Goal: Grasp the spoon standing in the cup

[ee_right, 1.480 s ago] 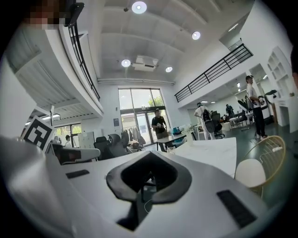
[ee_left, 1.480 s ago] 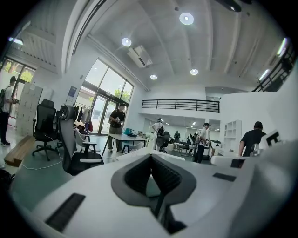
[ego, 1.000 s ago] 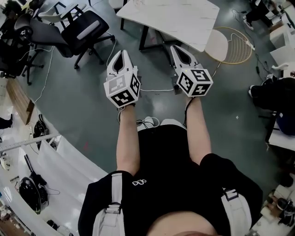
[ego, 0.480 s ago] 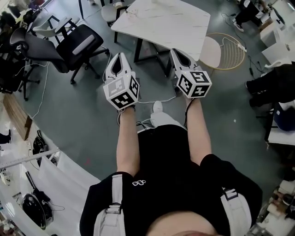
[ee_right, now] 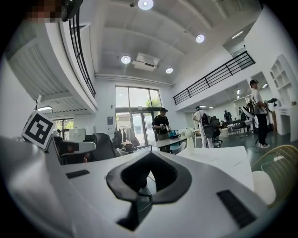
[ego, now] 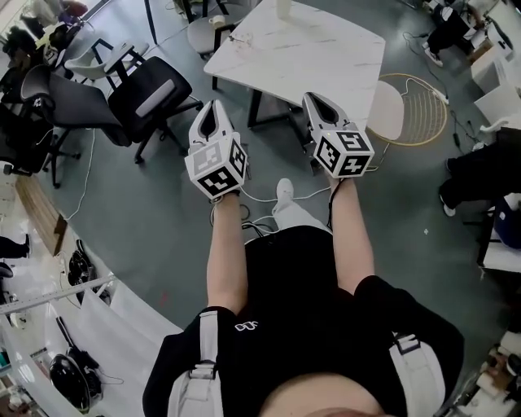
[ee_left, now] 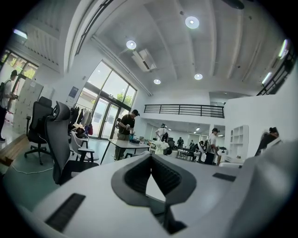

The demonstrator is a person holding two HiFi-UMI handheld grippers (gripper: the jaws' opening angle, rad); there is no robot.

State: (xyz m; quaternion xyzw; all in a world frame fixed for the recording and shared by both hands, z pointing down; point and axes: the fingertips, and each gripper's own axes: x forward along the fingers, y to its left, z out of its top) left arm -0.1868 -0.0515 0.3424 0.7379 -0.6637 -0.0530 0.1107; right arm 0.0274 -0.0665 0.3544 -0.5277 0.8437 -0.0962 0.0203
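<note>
A white marble table stands ahead of me on the grey floor. At its far edge stands a white cup, cut off by the top of the head view. The right gripper view shows the cup small and far off, with something pale sticking out of it; I cannot make out the spoon. My left gripper and right gripper are held out side by side in the air, short of the table. Both are shut with nothing between the jaws, as each gripper's own view shows: left gripper, right gripper.
A black office chair stands left of the table, and a gold wire chair with a white seat stands to its right. A white cable lies on the floor by my feet. People stand at desks farther off.
The table has come closer and lower in the head view, and the cup has come into sight at the top edge. Both grippers keep their pose, still shut.
</note>
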